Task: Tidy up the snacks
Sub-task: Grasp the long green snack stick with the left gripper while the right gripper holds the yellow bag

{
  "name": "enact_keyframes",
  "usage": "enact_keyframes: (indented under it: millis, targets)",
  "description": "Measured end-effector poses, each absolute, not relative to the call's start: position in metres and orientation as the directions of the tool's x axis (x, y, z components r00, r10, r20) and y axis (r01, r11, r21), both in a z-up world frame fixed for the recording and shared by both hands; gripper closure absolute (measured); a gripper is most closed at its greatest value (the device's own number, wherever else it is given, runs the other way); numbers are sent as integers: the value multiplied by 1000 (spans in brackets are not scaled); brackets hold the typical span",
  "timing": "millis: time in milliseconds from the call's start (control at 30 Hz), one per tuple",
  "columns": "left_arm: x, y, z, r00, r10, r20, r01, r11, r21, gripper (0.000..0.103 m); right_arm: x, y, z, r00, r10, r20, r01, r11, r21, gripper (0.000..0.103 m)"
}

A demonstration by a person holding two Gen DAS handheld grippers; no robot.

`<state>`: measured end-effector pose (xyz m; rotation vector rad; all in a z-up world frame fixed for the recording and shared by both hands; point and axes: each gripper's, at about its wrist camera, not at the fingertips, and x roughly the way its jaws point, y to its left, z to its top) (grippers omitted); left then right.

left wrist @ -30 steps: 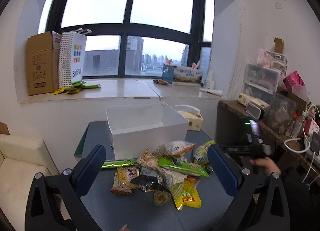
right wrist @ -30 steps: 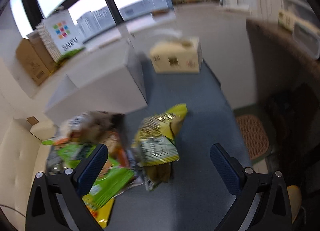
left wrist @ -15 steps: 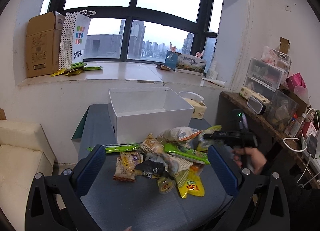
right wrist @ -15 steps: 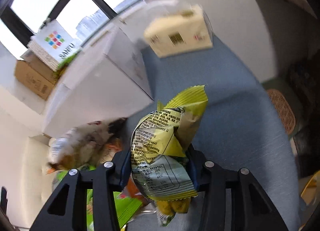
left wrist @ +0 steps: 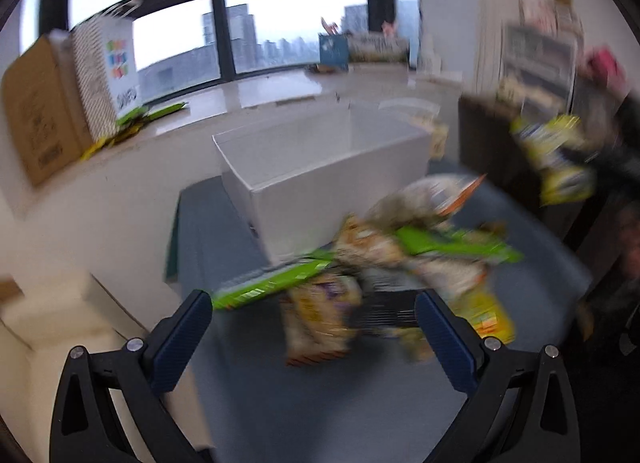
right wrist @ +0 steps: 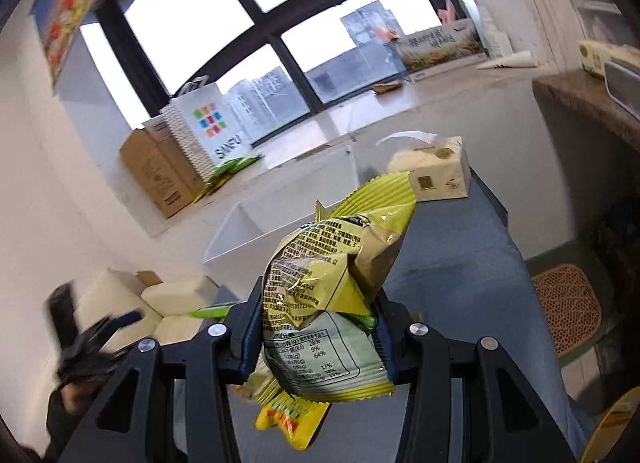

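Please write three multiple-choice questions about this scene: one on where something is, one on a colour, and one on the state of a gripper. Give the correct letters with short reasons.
1. Where does the tissue box stand?
A. on the table, beside the white box
B. inside the white box
C. on the windowsill

2. What is the main colour of the snack bag in the right gripper?
A. red
B. yellow-green
C. blue

3. What is the state of the left gripper?
A. shut on a snack
B. open, holding nothing
C. shut, empty

Answers:
1 A: it sits on the blue-grey table next to the white box.
2 B: the crinkled packet is yellow-green with printed text.
3 B: its fingers stand wide apart before the snack pile.
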<state>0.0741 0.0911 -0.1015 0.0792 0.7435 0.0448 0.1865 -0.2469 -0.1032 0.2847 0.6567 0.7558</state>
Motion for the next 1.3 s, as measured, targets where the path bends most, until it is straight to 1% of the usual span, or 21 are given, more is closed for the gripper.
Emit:
enact_keyframes:
  millis: [100, 300, 433, 567, 600, 667, 700, 733, 800, 933, 1067, 1100, 1133, 1167, 1233, 1300]
  targets:
    - [98, 112, -115, 698, 73, -713, 35, 990, 135, 0, 178, -244, -105, 542, 712, -447, -550, 702, 452, 53]
    - [132, 138, -143, 628, 131, -767, 120, 957, 262, 0, 172, -232, -108, 538, 702, -467, -569, 711, 414, 53]
    - [150, 139, -170, 586, 219, -780, 187, 900, 393, 0, 169, -228, -109, 538, 695, -476, -577, 716, 393, 53]
    - [163, 134, -190, 566, 207, -798, 255, 877, 408, 1, 166, -223, -108, 539, 691, -481, -585, 719, 376, 52]
    - [168, 133, -195, 561, 219, -799, 257, 870, 420, 3, 166, -222, -109, 538, 689, -486, -585, 720, 373, 52]
    - [177, 134, -202, 543, 225, -809, 254, 874, 414, 22, 166, -219, -109, 537, 686, -490, -586, 722, 368, 52]
    - [182, 137, -204, 526, 221, -821, 245, 885, 396, 50, 166, -218, -108, 536, 686, -492, -587, 722, 367, 52]
    - [186, 140, -205, 522, 224, -823, 227, 893, 388, 66, 167, -217, -108, 534, 687, -493, -589, 721, 366, 52]
    - [184, 144, -197, 572, 230, -787, 190, 897, 399, 73, 165, -215, -108, 534, 682, -500, -592, 724, 354, 52]
    - [164, 157, -174, 640, 148, -754, 114, 952, 284, 78, 162, -213, -108, 529, 686, -500, -599, 719, 353, 52]
    - [135, 169, -144, 705, 17, -709, 32, 998, 55, 82, 160, -210, -107, 543, 687, -483, -594, 720, 358, 52]
    - [127, 171, -135, 729, -29, -684, 13, 1000, -28, 87, 159, -209, -107, 542, 692, -477, -598, 716, 360, 52]
    - [120, 173, -131, 743, -54, -667, 4, 997, -76, 90, 159, -206, -107, 538, 698, -473, -605, 710, 360, 52]
    - [114, 174, -123, 761, -98, -641, -9, 987, -161, 90, 158, -203, -106, 534, 701, -473, -612, 706, 357, 52]
    - [107, 173, -111, 783, -139, -607, -19, 969, -247, 90, 159, -195, -105, 527, 705, -474, -625, 700, 345, 52]
    - [107, 169, -100, 803, -154, -575, -21, 958, -286, 90, 162, -187, -103, 524, 707, -475, -636, 696, 334, 52]
